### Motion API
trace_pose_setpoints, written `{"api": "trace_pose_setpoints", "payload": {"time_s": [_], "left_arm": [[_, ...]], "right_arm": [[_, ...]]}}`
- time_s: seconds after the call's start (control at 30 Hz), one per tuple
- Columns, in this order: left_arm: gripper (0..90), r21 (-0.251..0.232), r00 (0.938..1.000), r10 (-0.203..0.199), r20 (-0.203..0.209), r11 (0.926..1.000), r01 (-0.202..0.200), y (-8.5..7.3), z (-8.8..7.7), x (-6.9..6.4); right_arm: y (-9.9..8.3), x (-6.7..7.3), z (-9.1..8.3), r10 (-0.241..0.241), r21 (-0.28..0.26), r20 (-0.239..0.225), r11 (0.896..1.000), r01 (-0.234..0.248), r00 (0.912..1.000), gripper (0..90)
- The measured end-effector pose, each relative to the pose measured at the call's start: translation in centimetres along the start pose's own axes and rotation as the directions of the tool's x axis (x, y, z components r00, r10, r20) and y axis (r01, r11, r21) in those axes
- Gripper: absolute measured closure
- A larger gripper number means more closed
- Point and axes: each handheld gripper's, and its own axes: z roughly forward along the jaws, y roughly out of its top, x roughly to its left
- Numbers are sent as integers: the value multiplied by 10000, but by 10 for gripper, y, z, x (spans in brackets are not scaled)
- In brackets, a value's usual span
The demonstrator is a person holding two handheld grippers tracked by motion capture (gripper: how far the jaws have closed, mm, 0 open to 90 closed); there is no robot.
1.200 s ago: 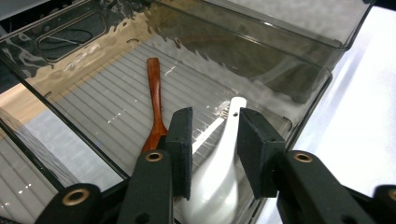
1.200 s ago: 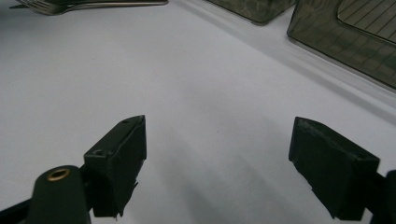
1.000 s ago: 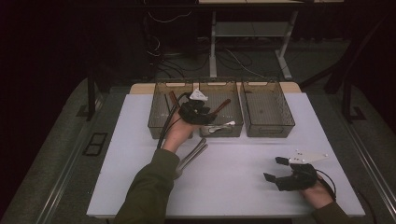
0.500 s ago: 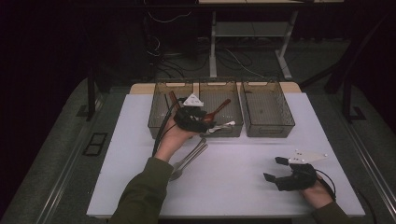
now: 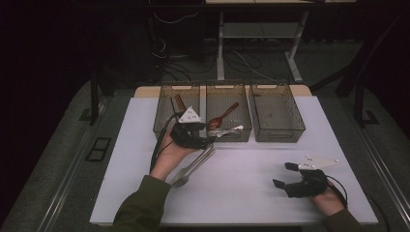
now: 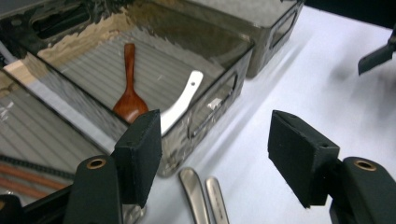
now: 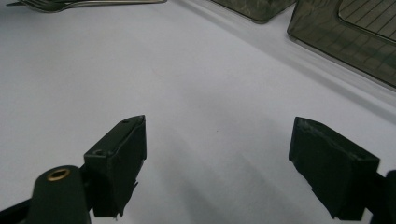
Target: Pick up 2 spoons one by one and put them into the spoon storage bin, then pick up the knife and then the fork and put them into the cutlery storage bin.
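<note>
White spoon point(image 6: 182, 100) in middle bin point(image 6: 201, 122) — left gripper point(image 6: 215, 154) jaws just opened, empty

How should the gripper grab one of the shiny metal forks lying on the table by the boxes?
Probably by its handle. The metal forks lie flat on the white table, handles toward the middle box, close to the left gripper, whose jaws have just been opening with nothing between them. Come straight down from above, jaws across the thin handle. Two handles lie side by side, so pinch the outer one.
</note>
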Motion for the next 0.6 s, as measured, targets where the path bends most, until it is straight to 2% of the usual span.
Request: {"api": "trace_pose_setpoints", "payload": {"time_s": [0.3, 0.4, 0.6], "left_arm": [[356, 32, 9998, -71, -199, 10000, 71, -21, -13, -8], [424, 213, 9997, -44, -228, 9998, 49, -30, -16, -11], [548, 569, 9994, -310, -184, 9979, 320, -46, -19, -15]], "right_arm": [[0, 0, -1, -109, -85, 29, 9999, 109, 9999, 189], [0, -1, 0, -126, -89, 18, 9999, 126, 9999, 189], [1, 0, -1, -127, -106, 31, 9999, 127, 9999, 189]]}}
